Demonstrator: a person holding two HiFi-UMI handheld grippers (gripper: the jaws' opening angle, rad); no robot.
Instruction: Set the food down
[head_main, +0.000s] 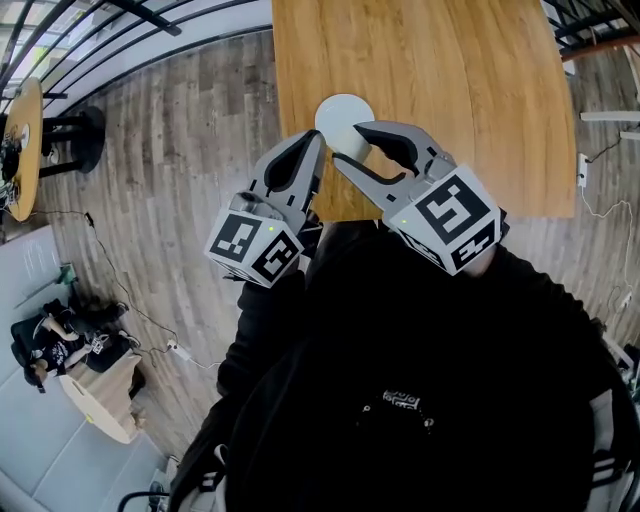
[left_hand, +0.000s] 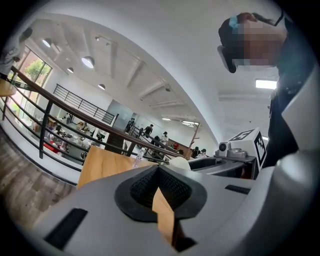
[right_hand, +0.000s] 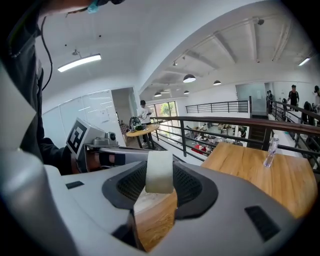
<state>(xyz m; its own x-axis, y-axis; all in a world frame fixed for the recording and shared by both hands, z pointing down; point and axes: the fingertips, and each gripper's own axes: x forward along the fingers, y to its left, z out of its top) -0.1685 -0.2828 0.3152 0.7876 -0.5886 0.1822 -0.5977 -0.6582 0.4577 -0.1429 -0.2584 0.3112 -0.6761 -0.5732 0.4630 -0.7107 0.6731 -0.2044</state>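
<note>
A white round piece of food (head_main: 343, 118) hangs over the near edge of the wooden table (head_main: 460, 90). My right gripper (head_main: 348, 143) is shut on it, one finger on each side. In the right gripper view the white food (right_hand: 159, 172) stands upright between the black pads, with the table's wood below it. My left gripper (head_main: 317, 138) is just left of the food, shut with nothing in it. In the left gripper view its tips (left_hand: 159, 171) meet above a thin wedge of table, and the food (left_hand: 179, 161) shows as a pale dome beyond them.
A clear water bottle (right_hand: 270, 145) stands on the far part of the table. A metal railing (head_main: 120, 40) runs along the wooden floor to the left. A small round table (head_main: 22, 140) and a black stool (head_main: 75, 135) stand at far left.
</note>
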